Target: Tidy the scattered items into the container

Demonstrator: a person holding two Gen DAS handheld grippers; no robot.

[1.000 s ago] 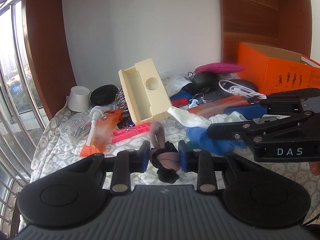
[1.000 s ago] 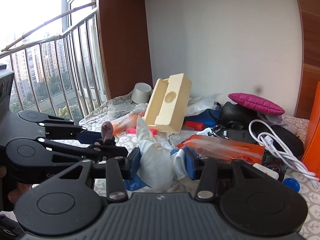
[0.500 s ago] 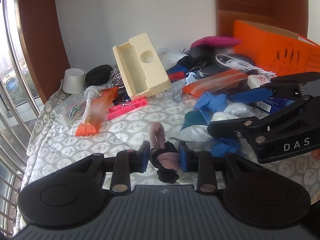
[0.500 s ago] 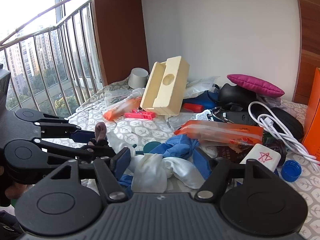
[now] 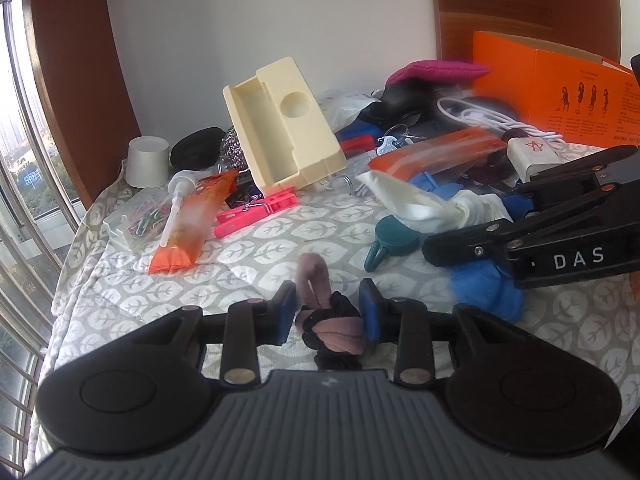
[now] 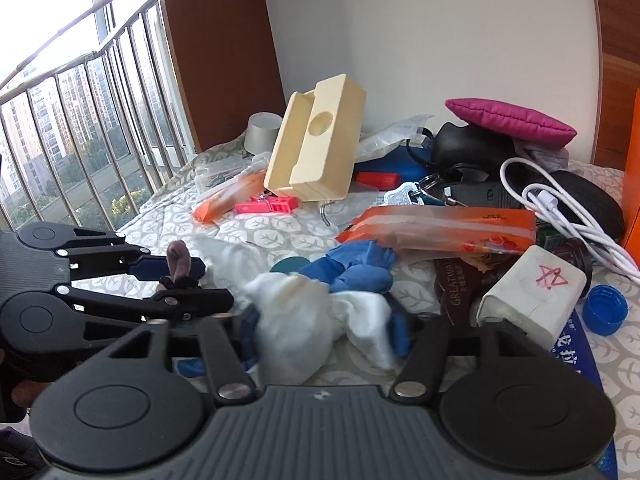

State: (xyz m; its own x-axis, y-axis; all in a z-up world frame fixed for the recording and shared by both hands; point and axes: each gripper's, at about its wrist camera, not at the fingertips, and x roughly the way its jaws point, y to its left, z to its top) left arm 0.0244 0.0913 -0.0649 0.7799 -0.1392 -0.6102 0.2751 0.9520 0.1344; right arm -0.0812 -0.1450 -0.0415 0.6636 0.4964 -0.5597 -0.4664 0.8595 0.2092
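Left gripper (image 5: 327, 316): my jaws are easing open, pink-and-black hair tie (image 5: 333, 324) between the blue pads.
Right gripper (image 5: 472, 220): I see it reaching in from the right, closing on white cloth (image 5: 416, 202).
Container: orange box (image 5: 560, 80), far right.
Centre back: cream tray (image 5: 284, 124), tilted.
Left: white cup (image 5: 147, 162), clip box (image 5: 138, 224).
Surface: leaf-print cover (image 5: 248, 264).

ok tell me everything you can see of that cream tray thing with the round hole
The cream tray looks like moulded foam or plastic: a long rectangular trough, a round recess and a stepped cutout at one end. It stands tilted, its open face towards the cameras, its lower edge by the pink clothes peg. What props it up behind is hidden.
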